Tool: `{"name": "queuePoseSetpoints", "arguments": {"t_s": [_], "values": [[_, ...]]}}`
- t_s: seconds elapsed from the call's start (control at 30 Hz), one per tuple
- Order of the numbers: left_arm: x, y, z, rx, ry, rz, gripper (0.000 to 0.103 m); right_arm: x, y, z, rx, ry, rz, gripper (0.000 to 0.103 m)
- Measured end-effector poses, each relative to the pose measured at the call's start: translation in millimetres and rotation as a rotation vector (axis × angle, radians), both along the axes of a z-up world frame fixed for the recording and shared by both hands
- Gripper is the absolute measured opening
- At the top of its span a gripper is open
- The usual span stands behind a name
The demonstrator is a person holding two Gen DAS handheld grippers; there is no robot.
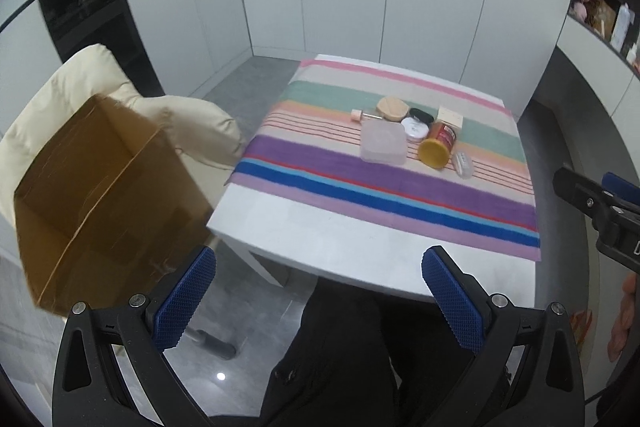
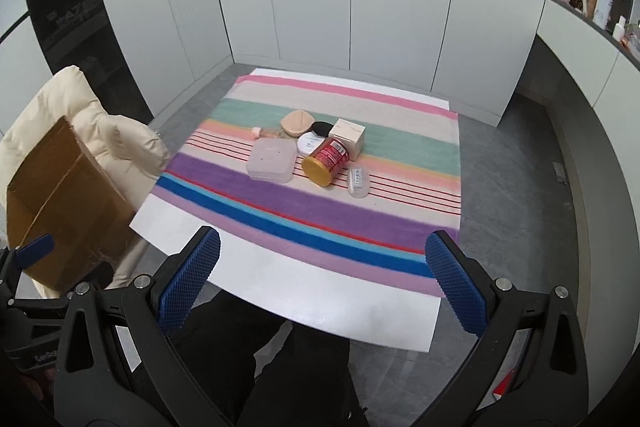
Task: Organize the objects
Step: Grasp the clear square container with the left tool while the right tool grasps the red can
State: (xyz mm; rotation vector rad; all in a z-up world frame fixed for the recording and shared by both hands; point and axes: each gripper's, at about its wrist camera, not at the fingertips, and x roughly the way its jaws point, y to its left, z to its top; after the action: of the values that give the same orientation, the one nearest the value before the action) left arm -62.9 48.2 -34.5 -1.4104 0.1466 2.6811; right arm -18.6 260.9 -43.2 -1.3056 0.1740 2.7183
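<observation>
A cluster of small items lies mid-table on a striped cloth (image 2: pixel 280 203): a frosted square container (image 2: pixel 272 159), a red jar with a yellow lid (image 2: pixel 326 159) on its side, a clear small case (image 2: pixel 358 181), a white round compact (image 2: pixel 312 143), a beige puff (image 2: pixel 297 123), a cream cube box (image 2: pixel 349 134) and a small pink-capped bottle (image 2: pixel 265 133). The same container (image 1: pixel 383 146) and jar (image 1: pixel 438 145) show in the left wrist view. My left gripper (image 1: pixel 319 297) and right gripper (image 2: pixel 322 281) hang open and empty before the table's near edge.
An open brown cardboard box (image 1: pixel 104 195) rests at the left on a chair draped with a cream padded jacket (image 1: pixel 192 123). The white table (image 2: pixel 320 303) stands on grey floor near white cabinets. A person's dark-trousered legs (image 2: pixel 280 367) are below. Shelves with items are at the upper right.
</observation>
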Motion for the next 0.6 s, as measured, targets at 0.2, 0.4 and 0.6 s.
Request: {"name": "queuePoseSetpoints", "arguments": {"t_s": [0.2, 0.4, 0.6], "values": [[-28, 13, -5, -0.020, 0.012, -0.008, 0.103, -25, 15, -17, -0.014, -0.034, -0.022, 0.103], [-63, 25, -19, -0.075, 0.027, -0.013, 0.103, -53, 36, -39, -0.071, -0.082, -0.083, 0.103], [-103, 38, -44, 0.007, -0.051, -0.083, 0.103, -84, 50, -63, -0.093, -0.115, -0.093, 0.103]]}}
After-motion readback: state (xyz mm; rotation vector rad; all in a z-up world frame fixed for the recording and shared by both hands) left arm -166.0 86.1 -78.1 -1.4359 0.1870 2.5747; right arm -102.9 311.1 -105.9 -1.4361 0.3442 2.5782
